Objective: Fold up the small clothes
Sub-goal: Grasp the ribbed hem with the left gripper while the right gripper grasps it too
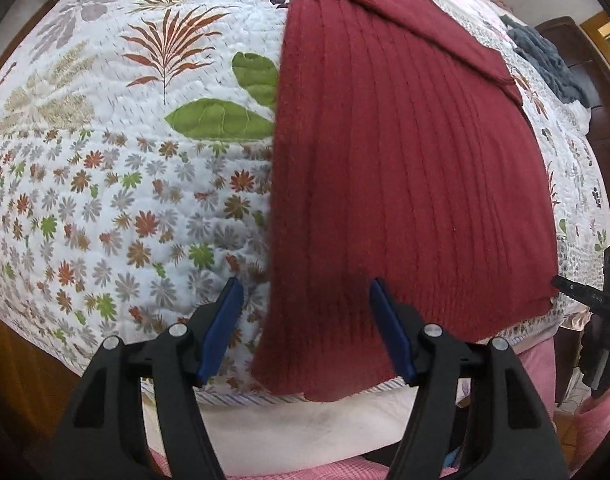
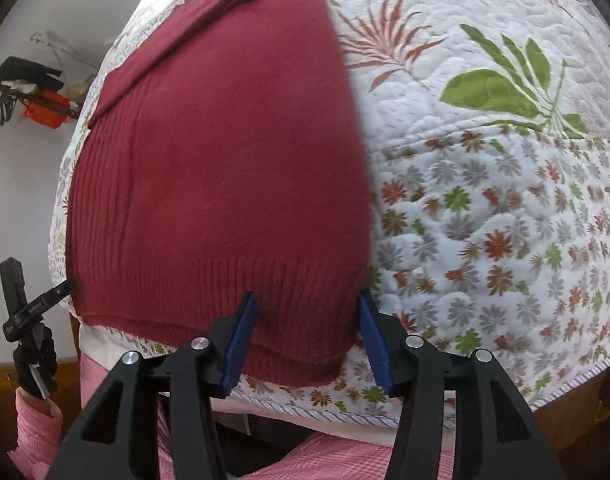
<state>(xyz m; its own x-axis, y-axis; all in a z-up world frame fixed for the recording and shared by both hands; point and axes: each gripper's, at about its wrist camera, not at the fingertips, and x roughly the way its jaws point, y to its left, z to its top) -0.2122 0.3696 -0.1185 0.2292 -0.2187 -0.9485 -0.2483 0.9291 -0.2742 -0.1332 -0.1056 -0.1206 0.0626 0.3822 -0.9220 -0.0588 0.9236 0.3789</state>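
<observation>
A dark red ribbed knit garment (image 1: pixel 405 184) lies flat on a floral quilt (image 1: pixel 117 168), with a smoother red part folded across its far end (image 1: pixel 409 16). My left gripper (image 1: pixel 305 284) is open above the garment's near left corner, and the hem edge lies between its blue pads (image 1: pixel 225 320). My right gripper (image 2: pixel 307 298) is open over the near right corner of the garment (image 2: pixel 225 168), the ribbed hem lying between its fingers. Each gripper shows at the edge of the other's view: the right gripper (image 1: pixel 597 300) and the left gripper (image 2: pixel 21 308).
The quilt's near edge (image 2: pixel 325 404) runs just under both grippers, with a person's pink clothing (image 2: pixel 345 456) below it. A grey-blue cloth (image 1: pixel 545 56) lies at the far right by dark wooden furniture (image 1: pixel 581 52). An orange thing (image 2: pixel 45 114) sits on the floor at left.
</observation>
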